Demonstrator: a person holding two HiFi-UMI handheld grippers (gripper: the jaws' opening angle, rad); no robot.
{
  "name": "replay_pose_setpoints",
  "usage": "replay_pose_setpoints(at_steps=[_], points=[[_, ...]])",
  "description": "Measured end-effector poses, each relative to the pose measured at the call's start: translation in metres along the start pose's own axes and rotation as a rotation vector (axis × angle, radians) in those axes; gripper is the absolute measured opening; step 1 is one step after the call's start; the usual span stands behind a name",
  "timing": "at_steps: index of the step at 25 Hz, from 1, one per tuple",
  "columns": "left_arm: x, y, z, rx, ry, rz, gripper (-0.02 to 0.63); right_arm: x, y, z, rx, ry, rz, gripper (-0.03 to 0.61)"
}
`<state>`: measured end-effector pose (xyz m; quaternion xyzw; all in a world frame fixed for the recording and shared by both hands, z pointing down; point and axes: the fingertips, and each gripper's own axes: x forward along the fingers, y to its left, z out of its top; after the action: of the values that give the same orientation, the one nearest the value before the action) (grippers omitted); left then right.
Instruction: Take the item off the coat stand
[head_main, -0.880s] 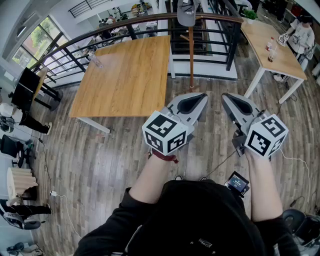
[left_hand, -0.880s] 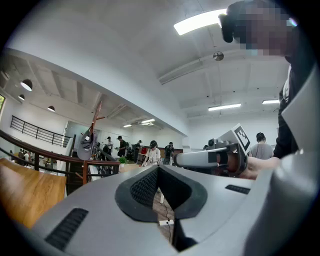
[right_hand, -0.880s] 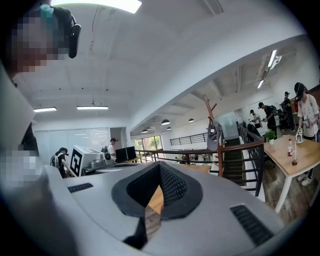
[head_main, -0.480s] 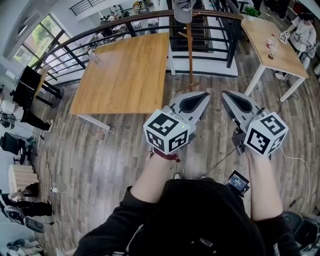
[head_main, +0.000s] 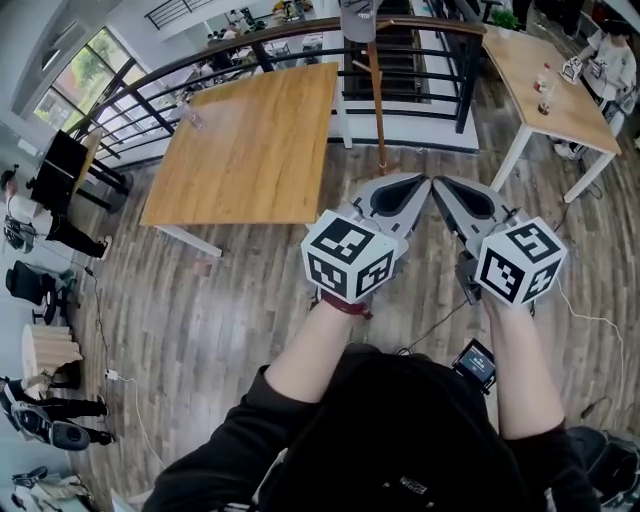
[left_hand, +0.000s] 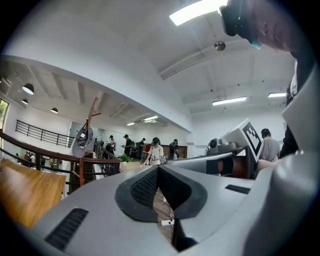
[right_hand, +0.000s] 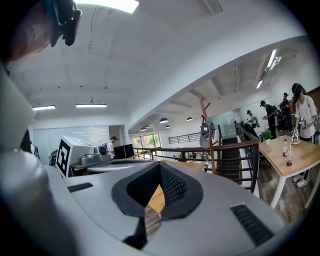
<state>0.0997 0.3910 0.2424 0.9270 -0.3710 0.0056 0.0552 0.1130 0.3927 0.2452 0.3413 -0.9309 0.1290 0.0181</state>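
Note:
A grey cap (head_main: 357, 18) hangs at the top of a brown wooden coat stand (head_main: 377, 105) by the black railing, straight ahead of both grippers. The cap (left_hand: 81, 142) shows far off at the left of the left gripper view, and the cap (right_hand: 205, 134) shows on the stand (right_hand: 204, 107) in the right gripper view. My left gripper (head_main: 423, 181) and right gripper (head_main: 439, 184) are held level side by side over the floor, well short of the stand, tips almost touching each other. Both sets of jaws are shut with nothing between them (left_hand: 158, 168) (right_hand: 160, 164).
A large wooden table (head_main: 250, 140) stands to the left of the stand, a second table (head_main: 535, 80) with bottles to the right. The curved black railing (head_main: 200, 68) and a stairwell lie behind the stand. People stand at the far right and far left.
Both grippers have drawn closer together, so their tips nearly meet. The head view has shifted a little, and the stand sits slightly higher in the picture.

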Motion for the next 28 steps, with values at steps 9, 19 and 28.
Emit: replay_pose_setpoints(at_steps=[9,19,28], points=[[0.018,-0.014,0.009,0.056,0.026,0.008,0.005,-0.017,-0.014,0.008,-0.007,-0.012,0.015,0.017],[0.006,0.005,0.019,0.109,0.013,0.083,0.005,-0.017,-0.029,0.014,0.018,-0.051,0.038,0.017],[0.021,0.013,0.033,0.112,-0.016,0.048,0.005,-0.02,-0.048,0.024,0.04,-0.053,0.056,0.017]])
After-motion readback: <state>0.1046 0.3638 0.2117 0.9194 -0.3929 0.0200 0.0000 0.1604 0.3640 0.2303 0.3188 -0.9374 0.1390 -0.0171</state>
